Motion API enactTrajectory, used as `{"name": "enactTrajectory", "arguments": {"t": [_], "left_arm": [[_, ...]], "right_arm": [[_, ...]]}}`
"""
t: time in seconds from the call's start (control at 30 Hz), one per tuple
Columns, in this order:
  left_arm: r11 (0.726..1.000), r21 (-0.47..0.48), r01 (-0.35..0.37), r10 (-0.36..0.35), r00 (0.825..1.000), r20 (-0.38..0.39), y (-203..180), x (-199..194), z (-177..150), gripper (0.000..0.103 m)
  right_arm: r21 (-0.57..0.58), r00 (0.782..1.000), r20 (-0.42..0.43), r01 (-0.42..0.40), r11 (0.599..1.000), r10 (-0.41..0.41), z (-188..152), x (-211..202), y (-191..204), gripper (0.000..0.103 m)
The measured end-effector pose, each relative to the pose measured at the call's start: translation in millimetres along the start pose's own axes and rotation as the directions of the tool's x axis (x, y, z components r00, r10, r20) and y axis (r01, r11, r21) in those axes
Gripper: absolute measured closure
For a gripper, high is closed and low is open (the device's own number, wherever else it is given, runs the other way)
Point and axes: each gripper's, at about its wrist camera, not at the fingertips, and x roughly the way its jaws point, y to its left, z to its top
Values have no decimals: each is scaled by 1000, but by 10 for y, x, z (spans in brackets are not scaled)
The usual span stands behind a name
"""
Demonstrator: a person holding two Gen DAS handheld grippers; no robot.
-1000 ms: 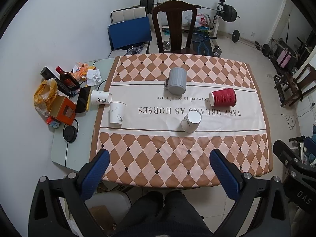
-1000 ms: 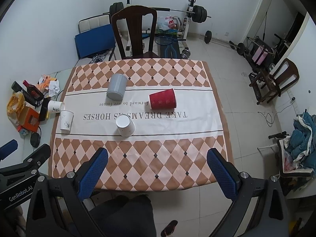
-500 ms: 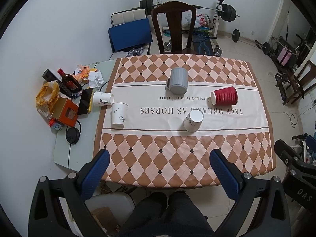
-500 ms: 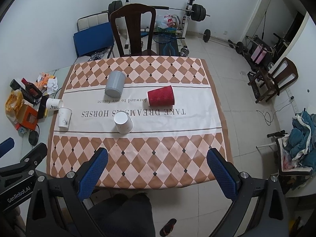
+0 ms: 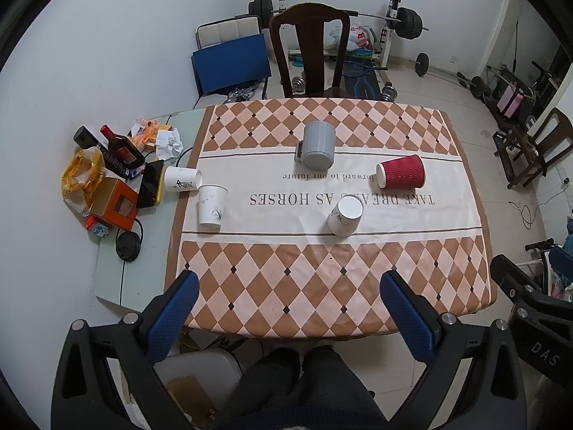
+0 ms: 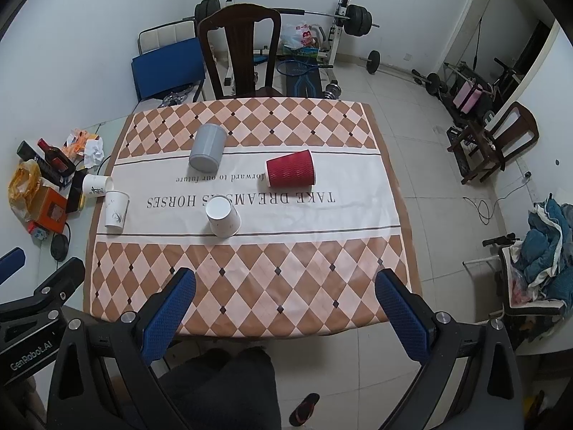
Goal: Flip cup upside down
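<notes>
Several cups sit on the checkered tablecloth point(image 5: 322, 286). A red paper cup point(image 5: 401, 177) point(image 6: 290, 173) lies on its side at the right. A white paper cup point(image 5: 344, 215) point(image 6: 223, 216) stands bottom-up in the middle. A grey mug point(image 5: 316, 145) point(image 6: 207, 147) stands bottom-up behind it. Another white cup point(image 5: 212, 206) point(image 6: 116, 212) stands bottom-up at the left, and a third point(image 5: 182, 183) point(image 6: 96, 186) lies on its side beside it. My left gripper point(image 5: 286, 308) and right gripper point(image 6: 283, 304) are both open and empty, high above the table's near edge.
Clutter fills the glass side table point(image 5: 143, 272) at the left: a bottle point(image 5: 121, 147), an orange box point(image 5: 114, 204), a yellow bag point(image 5: 81, 175), crumpled paper. A dark wooden chair point(image 5: 310, 50) stands behind the table. Gym weights and chairs stand at the back and right.
Both grippers have risen and pulled back a little, so the table looks slightly smaller and farther. The cups have not moved.
</notes>
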Motion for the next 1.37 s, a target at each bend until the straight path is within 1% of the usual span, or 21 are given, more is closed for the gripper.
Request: {"name": "enactTrajectory", "arguments": {"t": [0.37, 0.63, 0.77, 0.87, 1.37], "left_arm": [[1000, -1, -1, 1, 1000, 0, -15, -5, -4, 0], [1000, 4, -3, 3, 1000, 3, -27, -22, -2, 0], [1000, 2, -2, 2, 1000, 3, -29, -27, -6, 0], [1000, 1, 0, 0, 1000, 2, -28, -30, -7, 0], [1000, 2, 0, 0, 1000, 3, -28, -26, -10, 0]], "right_arm": [[-1, 1000, 1, -1, 1000, 1, 16, -7, 3, 2], [1, 1000, 5, -2, 1000, 2, -60, -15, -13, 2], [1, 1000, 5, 0, 1000, 0, -19, -9, 3, 2], [4, 1000, 5, 0, 1000, 0, -70, -18, -3, 2], [1, 1000, 6, 1, 1000, -1, -54, -21, 7, 2]]}}
